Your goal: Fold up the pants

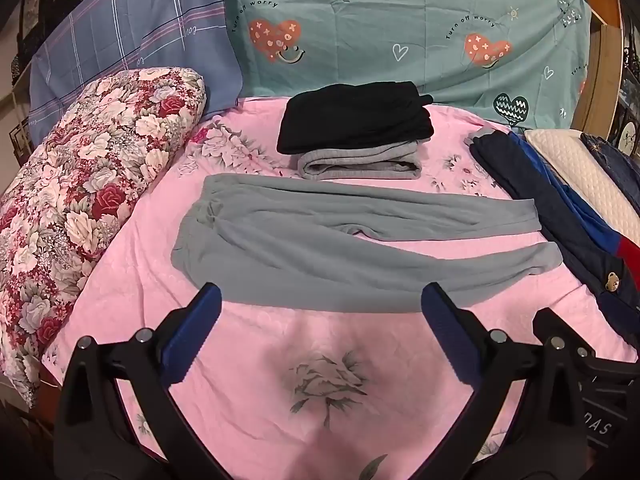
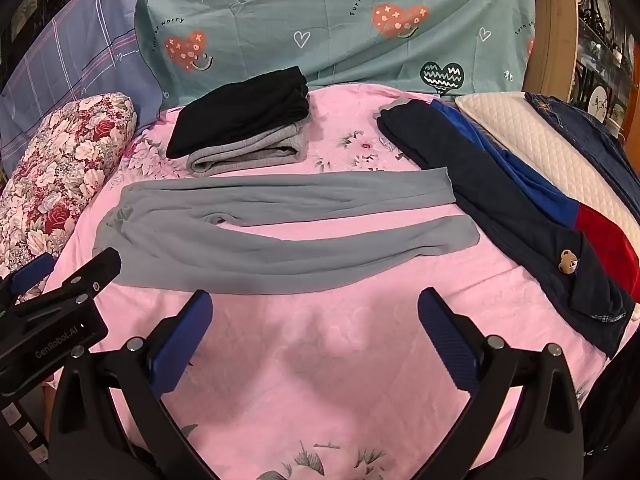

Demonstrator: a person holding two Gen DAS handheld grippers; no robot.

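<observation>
**Barely begun: grey pants laid out flat, no fold made yet**

So far the grey pants [image 1: 320, 236] lie spread on the pink bed sheet [image 1: 328, 364], waistband to the left and both legs running out to the right. The legs are parted, with a strip of pink showing between them from the crotch to the cuffs; the far leg [image 2: 320, 196] lies fairly straight, and the near leg [image 2: 280, 256] is broader and a little rumpled. Nothing is doubled over, so as I judge it every fold is still to do: first one leg over the other, then the length folded down into a packet.

Farther back on the bed sits a pile of two folded garments, a black one [image 1: 356, 118] on top of a light grey one [image 1: 360, 162]. These look like finished work and give a fair idea of the target shape. On the right, a dark navy garment with blue and red panels [image 2: 516, 216] lies unfolded beside a white quilted pillow [image 2: 532, 148], perhaps waiting its turn. A floral bolster [image 1: 80, 200] lines the left edge.

Both tools hover just short of the near leg's edge. The left gripper [image 1: 320, 300] has its fingers spread wide and holds nothing; the right gripper [image 2: 316, 300] is likewise wide apart and empty. Neither touches the cloth.
</observation>
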